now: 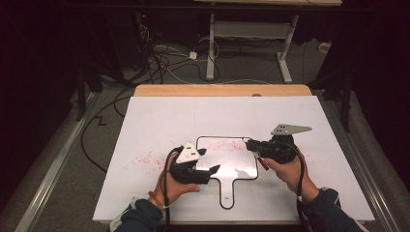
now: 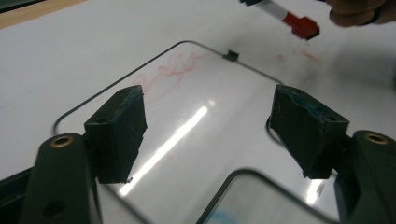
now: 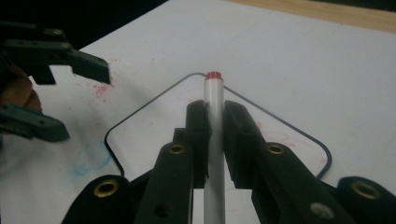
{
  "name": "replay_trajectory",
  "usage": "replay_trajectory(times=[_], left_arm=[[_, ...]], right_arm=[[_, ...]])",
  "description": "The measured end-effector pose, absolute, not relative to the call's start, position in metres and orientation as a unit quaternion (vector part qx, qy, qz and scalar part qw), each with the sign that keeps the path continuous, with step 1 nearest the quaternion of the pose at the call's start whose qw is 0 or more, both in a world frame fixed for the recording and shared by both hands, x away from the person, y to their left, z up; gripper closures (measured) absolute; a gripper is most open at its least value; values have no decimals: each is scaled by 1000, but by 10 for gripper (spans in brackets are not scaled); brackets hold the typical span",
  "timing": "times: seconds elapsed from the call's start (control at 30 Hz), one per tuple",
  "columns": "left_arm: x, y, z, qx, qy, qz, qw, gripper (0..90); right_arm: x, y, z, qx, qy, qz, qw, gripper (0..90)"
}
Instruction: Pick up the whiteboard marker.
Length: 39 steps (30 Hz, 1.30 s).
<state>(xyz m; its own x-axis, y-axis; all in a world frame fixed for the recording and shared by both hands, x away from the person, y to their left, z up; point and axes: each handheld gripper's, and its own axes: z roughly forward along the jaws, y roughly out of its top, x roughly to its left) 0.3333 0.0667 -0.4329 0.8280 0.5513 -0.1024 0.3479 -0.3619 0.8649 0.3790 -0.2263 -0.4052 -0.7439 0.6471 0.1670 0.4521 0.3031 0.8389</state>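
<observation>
Right gripper view looks along a slim white marker with a red end (image 3: 214, 121), a smooth round barrel clamped between the two black jaws of the right hand-held gripper (image 3: 214, 135); its long axis runs straight out between the jaws, red end pointing away toward the far edge of the board. In the high view the same marker (image 1: 261, 162) shows below the right hand-held gripper (image 1: 251, 144), its red part slanting toward the person's right hand (image 1: 289, 170).

Beneath it lies a small glossy white board with a thin black rim, rounded corners and a handle-like tab (image 1: 227, 166), the tab pointing to the near edge. Faint red scribbles (image 2: 173, 70) cross its far part, and light glints off its slick face.

At its left side the left hand-held gripper (image 1: 209, 161) hovers with its jaws spread wide, grasping nothing; its flat black pads (image 2: 116, 130) look worn and faintly blue-stained. A grey three-cornered plate (image 1: 187, 153) tops it.

All rests on a large matte white sheet (image 1: 159, 125) speckled with red smudges, covering the wooden table (image 1: 193, 90).
</observation>
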Motion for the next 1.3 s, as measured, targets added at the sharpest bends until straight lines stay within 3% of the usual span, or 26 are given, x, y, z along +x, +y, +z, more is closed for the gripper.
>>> replay_trajectory(times=[0.37,0.67,0.97,1.13,1.3], left_arm=[[346,10,-429,798,272,55,534,295],[350,-2,-428,788,263,47,555,503],[355,0,-426,798,244,79,546,710],[363,2,-427,801,228,90,546,781],[369,1,-427,807,207,106,543,784]], right_arm=[[356,-208,-400,318,778,531,109,814],[348,-206,-397,311,765,551,116,813],[347,-207,-397,310,765,550,130,813],[345,-207,-395,308,765,547,144,805],[345,-214,-392,326,754,546,162,637]])
